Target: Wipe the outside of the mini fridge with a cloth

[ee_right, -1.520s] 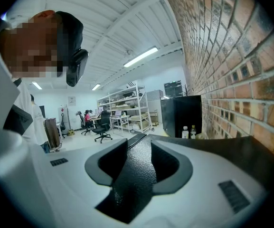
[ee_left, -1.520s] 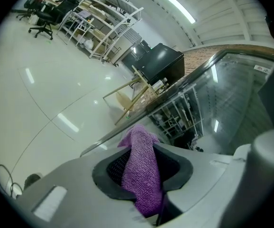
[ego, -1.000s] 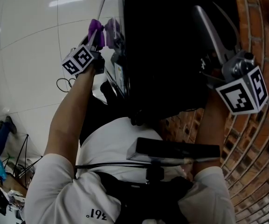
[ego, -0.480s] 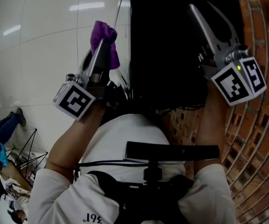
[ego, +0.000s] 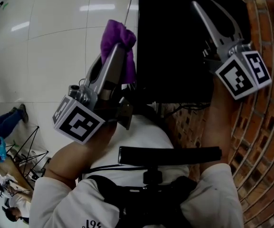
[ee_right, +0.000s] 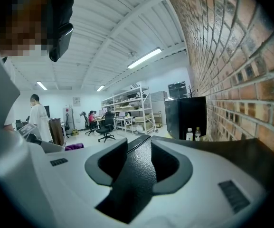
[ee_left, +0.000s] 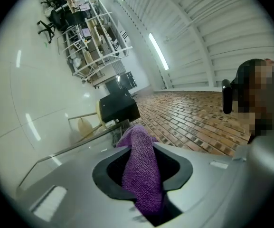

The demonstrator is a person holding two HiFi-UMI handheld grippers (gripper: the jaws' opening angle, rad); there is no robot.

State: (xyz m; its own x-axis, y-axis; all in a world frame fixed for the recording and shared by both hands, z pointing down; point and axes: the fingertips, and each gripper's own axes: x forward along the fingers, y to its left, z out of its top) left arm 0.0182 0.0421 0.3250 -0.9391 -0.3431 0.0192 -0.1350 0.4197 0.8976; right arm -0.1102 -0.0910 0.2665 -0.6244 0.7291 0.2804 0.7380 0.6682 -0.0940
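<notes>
Beside the fridge (ego: 174, 42), your left gripper (ego: 120, 56) pinched the cloth (ego: 117, 34), which likely next needed pressing to its side, while your right gripper (ego: 204, 4) hung part-open, empty.

Glossy white tiled floor (ego: 51, 46) carries the black mini fridge (ego: 174, 46) beside a brick wall (ego: 265, 127)
</notes>
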